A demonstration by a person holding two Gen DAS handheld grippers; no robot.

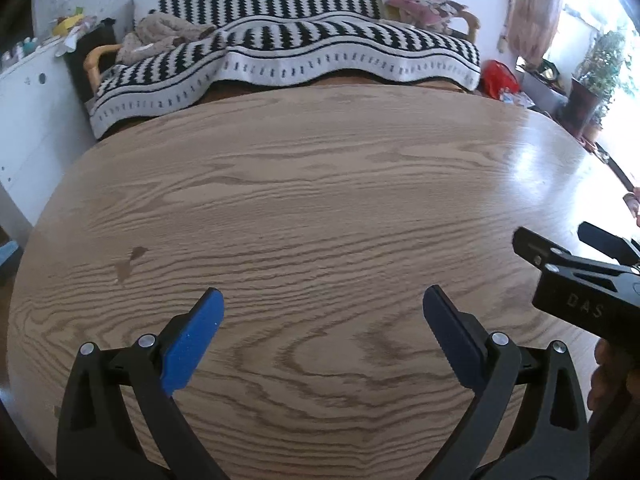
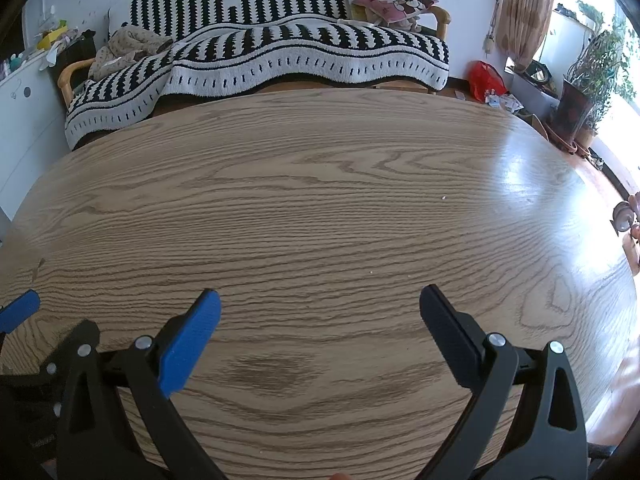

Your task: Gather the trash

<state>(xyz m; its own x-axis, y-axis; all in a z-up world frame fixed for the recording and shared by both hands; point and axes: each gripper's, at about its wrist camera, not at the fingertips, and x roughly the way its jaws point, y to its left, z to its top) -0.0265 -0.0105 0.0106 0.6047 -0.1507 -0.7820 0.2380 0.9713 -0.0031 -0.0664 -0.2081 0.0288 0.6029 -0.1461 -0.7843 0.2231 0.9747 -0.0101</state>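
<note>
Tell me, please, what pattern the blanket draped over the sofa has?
The blanket has black-and-white zigzag stripes with a white dashed border, clearest in the right wrist view.

2 tiny white crumbs [image 2: 443, 197] lying well apart on right half of table [image 2: 280, 208]; small crumpled pinkish-grey scrap [image 2: 623, 216] at table's right edge, partly cut off.

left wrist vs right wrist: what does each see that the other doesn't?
Only the left wrist view: a dark stain on the table's left part, and the right gripper from the side, jaws apart, printed "DAS".

Only the right wrist view: small pale crumbs on the wood, and one blue pad of the left gripper at the left edge.

Both: wooden table, striped sofa throw, red bag, potted plants. Each camera's own gripper is open and empty.
</note>
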